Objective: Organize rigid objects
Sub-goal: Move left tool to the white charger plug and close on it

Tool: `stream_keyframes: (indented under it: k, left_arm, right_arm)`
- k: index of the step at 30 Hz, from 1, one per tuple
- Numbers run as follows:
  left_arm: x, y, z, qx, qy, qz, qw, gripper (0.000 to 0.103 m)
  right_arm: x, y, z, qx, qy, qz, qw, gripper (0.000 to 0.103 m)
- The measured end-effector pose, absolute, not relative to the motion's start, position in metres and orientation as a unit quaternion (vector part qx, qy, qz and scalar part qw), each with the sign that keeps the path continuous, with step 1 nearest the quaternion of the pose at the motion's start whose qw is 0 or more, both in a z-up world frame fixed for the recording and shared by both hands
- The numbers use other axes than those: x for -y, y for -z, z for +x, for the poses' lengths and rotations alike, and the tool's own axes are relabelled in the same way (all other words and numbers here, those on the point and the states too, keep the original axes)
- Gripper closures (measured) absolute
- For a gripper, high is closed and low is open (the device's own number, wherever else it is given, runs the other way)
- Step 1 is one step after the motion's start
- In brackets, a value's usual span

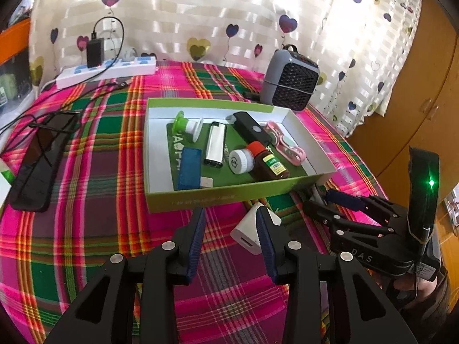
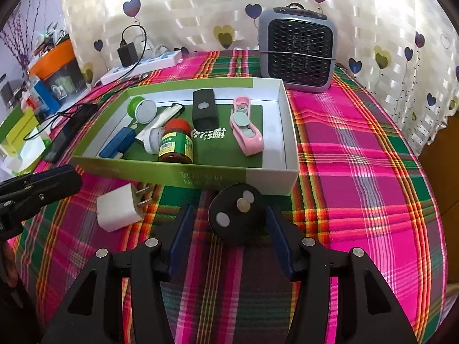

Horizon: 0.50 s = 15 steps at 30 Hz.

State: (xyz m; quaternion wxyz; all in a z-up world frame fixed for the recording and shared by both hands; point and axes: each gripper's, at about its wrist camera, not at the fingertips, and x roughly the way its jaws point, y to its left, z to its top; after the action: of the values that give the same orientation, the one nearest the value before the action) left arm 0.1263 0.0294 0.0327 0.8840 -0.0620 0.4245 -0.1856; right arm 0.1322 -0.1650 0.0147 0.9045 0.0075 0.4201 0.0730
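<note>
We see bright daylight coming through curtain (image 1: 229, 14) behind table, blowing out its white stripes in both views. We note glare on silver lighter (image 1: 215, 146) and soft shadows under box (image 2: 183, 176). Colours saturated on plaid cloth (image 2: 358, 172). Strong fisheye bending at edges, dark vignette in corners. Centre sharp; we find far left clutter slightly soft.

Letters "DAS" in grey on the black body of the right claw (image 1: 321, 205). Brown bottle (image 2: 175, 143) carries a green-yellow label with barcode (print too small to read). Box (image 2: 200, 179) front wall: pale characters, illegible.
</note>
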Motion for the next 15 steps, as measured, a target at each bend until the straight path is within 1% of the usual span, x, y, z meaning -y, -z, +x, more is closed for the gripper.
stream_keyframes:
  k: [4,12,15]
  left_arm:
    - [-0.023,-0.028,0.128,-0.434,0.197,-0.054,0.878,0.065]
    - [-0.004,-0.017,0.131,-0.448,0.221,-0.029,0.866,0.064]
    - [0.002,-0.016,0.13,-0.451,0.224,-0.014,0.864,0.062]
  right_arm:
    - [0.165,-0.012,0.135,-0.425,-0.066,0.003,0.903,0.05]
    - [0.175,-0.01,0.138,-0.426,-0.043,0.007,0.904,0.05]
    - [0.178,-0.011,0.138,-0.425,-0.042,0.014,0.904,0.05]
